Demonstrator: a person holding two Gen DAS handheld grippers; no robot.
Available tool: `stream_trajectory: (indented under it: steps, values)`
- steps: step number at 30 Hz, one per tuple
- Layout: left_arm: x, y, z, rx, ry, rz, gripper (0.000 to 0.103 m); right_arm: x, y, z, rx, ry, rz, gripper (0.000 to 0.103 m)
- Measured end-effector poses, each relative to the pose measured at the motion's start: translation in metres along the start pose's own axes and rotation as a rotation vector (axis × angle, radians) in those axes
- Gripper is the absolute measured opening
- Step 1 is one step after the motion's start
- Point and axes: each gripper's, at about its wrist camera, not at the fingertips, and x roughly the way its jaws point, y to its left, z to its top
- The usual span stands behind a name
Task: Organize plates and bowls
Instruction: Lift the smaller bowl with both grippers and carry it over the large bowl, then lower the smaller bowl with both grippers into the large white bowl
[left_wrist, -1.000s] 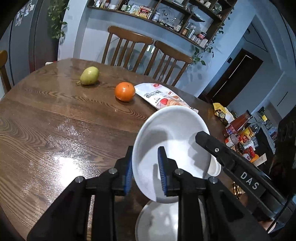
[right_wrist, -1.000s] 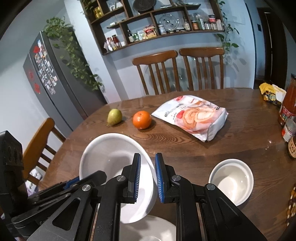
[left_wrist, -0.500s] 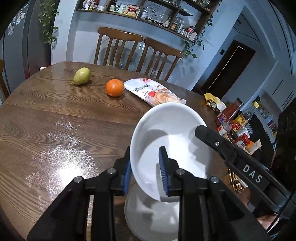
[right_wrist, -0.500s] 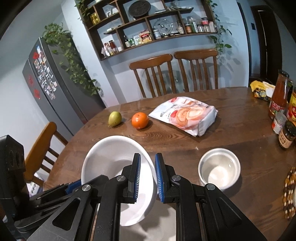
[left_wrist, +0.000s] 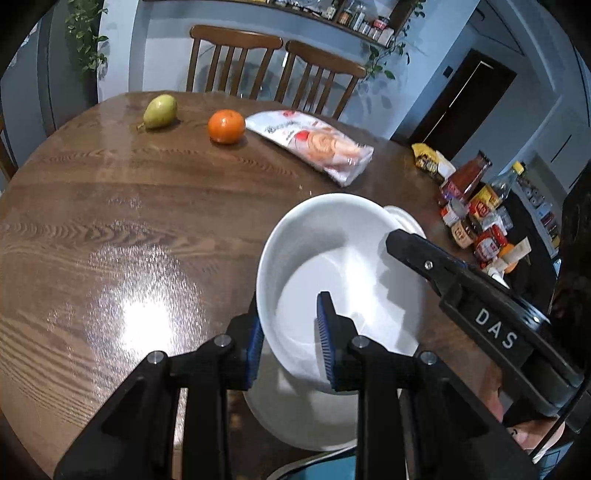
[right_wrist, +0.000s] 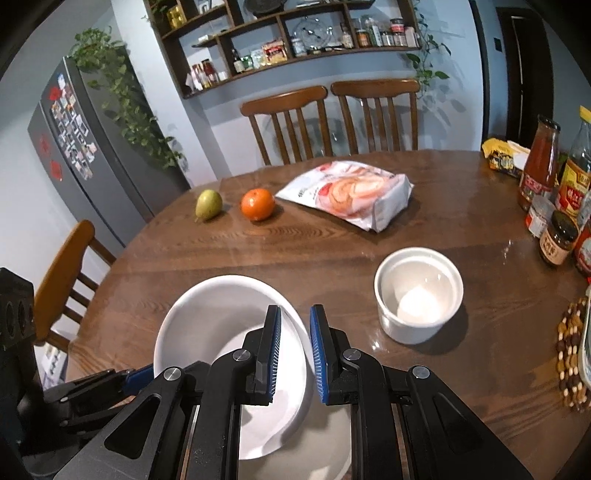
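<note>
Both my claws grip one white plate (left_wrist: 343, 266), a deep one, on opposite edges. My left gripper (left_wrist: 290, 345) is clamped on the near left rim, one blue pad outside and one inside the plate wall. My right gripper (right_wrist: 294, 352) is pinched on the right rim, jaws nearly together with the rim between the pads. In the left wrist view the right gripper's black finger (left_wrist: 424, 254) reaches in over the plate's far right edge.

The plate is tilted, far edge higher, and sits low over a second white plate (left_wrist: 295, 417) that lies flat on the wooden table (left_wrist: 110, 221) near its front edge. Whether the two plates touch I cannot tell.

A small white bowl (right_wrist: 419, 293) stands upright on the table just to the right of the plates, apart from them. In the left view only its rim peeks out behind the held plate.

Further back: a green pear (right_wrist: 208, 204), an orange (right_wrist: 258, 204) beside it, and a snack bag (right_wrist: 351, 194) lying flat. Sauce bottles and jars (right_wrist: 554, 206) cluster at the right edge. Two wooden chairs (right_wrist: 332, 118) stand behind the table.
</note>
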Motion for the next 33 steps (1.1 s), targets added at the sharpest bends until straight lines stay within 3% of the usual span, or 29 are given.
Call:
stream_trajectory:
  steps: [8,18,33]
  values:
    - [0.011,-0.003,-0.011,0.011,0.06,-0.002,0.023,0.003,-0.018,-0.014,0.048,0.025,0.032,0.019]
    - [0.018,-0.006,-0.016,0.037,0.111,0.008,0.026,0.0,-0.011,-0.019,0.029,0.011,-0.003,0.019]
    - [0.033,-0.005,-0.02,0.063,0.211,0.022,0.031,0.014,-0.008,-0.027,-0.012,0.063,-0.066,0.019]
